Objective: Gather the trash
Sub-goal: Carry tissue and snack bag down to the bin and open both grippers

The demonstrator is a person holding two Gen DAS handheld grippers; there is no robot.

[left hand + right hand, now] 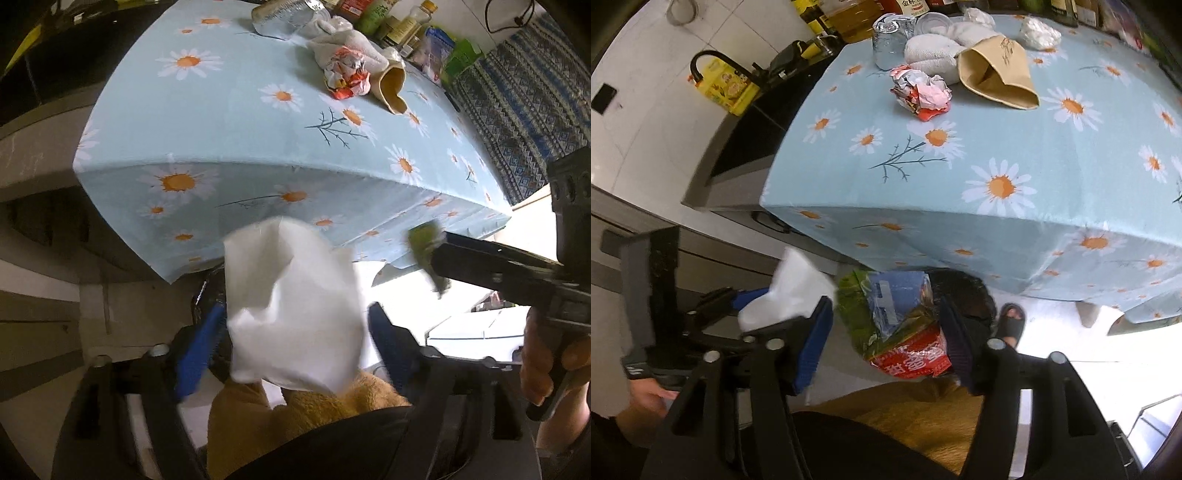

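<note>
Below the near edge of the daisy-print tablecloth (1052, 155), both grippers point steeply down. Left gripper (295, 325): jaws wide apart, a white tissue (291, 314) between the blue pads; whether either pad touches it I cannot tell. Right gripper (886, 332): jaws parted around a crushed green, blue and red snack wrapper (897, 325), contact unclear. On the table lie a crumpled red-and-white wrapper (921, 96), a brown paper bag (997, 77) on its side and a foil-wrapped can (888, 44).
</note>
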